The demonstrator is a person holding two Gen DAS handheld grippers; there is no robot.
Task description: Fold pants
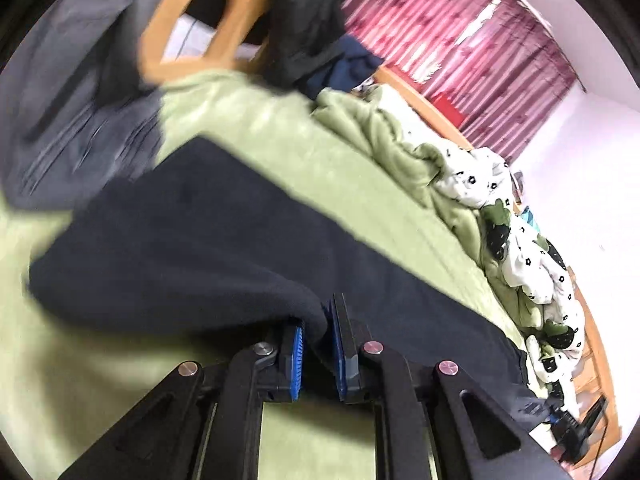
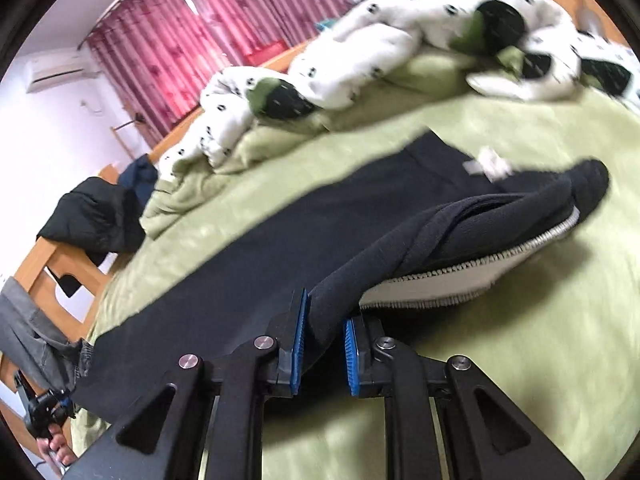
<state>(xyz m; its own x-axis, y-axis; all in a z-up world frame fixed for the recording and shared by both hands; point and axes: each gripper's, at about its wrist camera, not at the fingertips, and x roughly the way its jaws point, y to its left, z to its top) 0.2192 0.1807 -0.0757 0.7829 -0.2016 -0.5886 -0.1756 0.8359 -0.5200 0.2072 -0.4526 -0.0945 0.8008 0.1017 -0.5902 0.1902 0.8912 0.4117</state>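
Dark navy pants [image 1: 208, 232] lie stretched along a green bed cover [image 1: 280, 140]. My left gripper [image 1: 318, 328] is shut on a bunched edge of the pants near one end. In the right wrist view the pants [image 2: 280, 232] run away to the left, and my right gripper [image 2: 326, 320] is shut on the waist end, where the white ribbed inner waistband [image 2: 460, 276] shows. The left gripper [image 2: 44, 412] shows at the far end of the pants, at the lower left of the right wrist view.
A rumpled white and green patterned duvet [image 2: 360, 52] is heaped along the far side of the bed. Dark clothes [image 1: 312, 32] hang over a wooden chair [image 1: 224, 16] at the bed's end. Grey fabric [image 1: 72, 92] fills the left. Red curtains [image 2: 192, 32] hang behind.
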